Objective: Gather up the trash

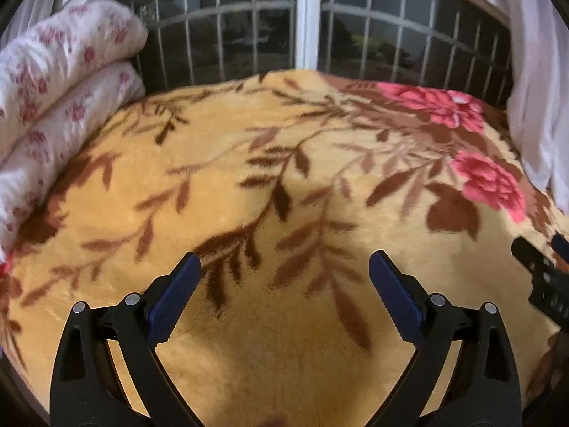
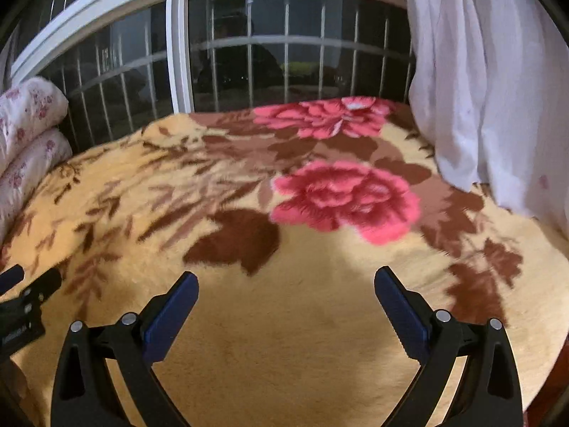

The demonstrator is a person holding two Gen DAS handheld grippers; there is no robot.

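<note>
A yellow blanket (image 1: 227,163) with brown leaves and pink flowers is spreading out beneath and ahead of both sets of jaws, filling most of each view. Far ahead of the jaws, a barred window (image 1: 249,32) is running across the back, dark outside. A white curtain (image 2: 490,82) is hanging ahead and to the right of the right gripper's jaws, its lower edge touching the blanket. A folded white quilt (image 1: 60,99) with small pink flowers is sitting ahead and to the left of the left gripper's jaws, stacked at the blanket's edge. The left gripper (image 1: 284,263) is hovering over the blanket with its jaws spread wide and nothing between them. The right gripper (image 2: 286,283) is doing likewise, jaws wide apart and empty. A small pale scrap (image 1: 461,100), possibly trash, is lying on the far pink flower, well ahead and right of the left jaws; it is too small to identify.
</note>
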